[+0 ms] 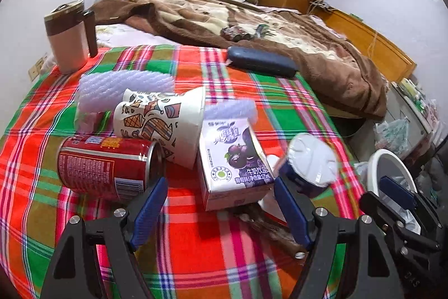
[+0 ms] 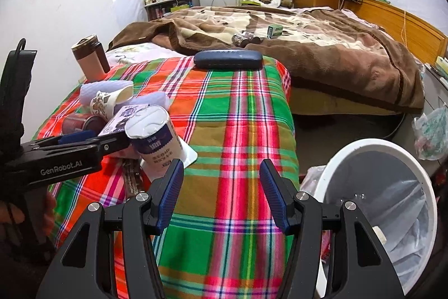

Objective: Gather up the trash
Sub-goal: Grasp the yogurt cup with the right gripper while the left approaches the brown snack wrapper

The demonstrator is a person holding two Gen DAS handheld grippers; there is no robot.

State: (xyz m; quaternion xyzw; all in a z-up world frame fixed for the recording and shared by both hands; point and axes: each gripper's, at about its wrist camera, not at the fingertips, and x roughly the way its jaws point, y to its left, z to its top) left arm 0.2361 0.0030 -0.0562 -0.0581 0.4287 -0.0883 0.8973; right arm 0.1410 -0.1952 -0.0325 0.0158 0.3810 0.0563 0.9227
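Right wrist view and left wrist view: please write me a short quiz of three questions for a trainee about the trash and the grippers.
1. True or false: the red can stands upright.
2. Where is the white bin?
A. on the checked cloth
B. beside the right gripper, lower than the bed
C. on the brown blanket
3. Fill in: the right gripper's jaws are ____, with nothing between them.

Key
1. False: it lies on its side.
2. B
3. open
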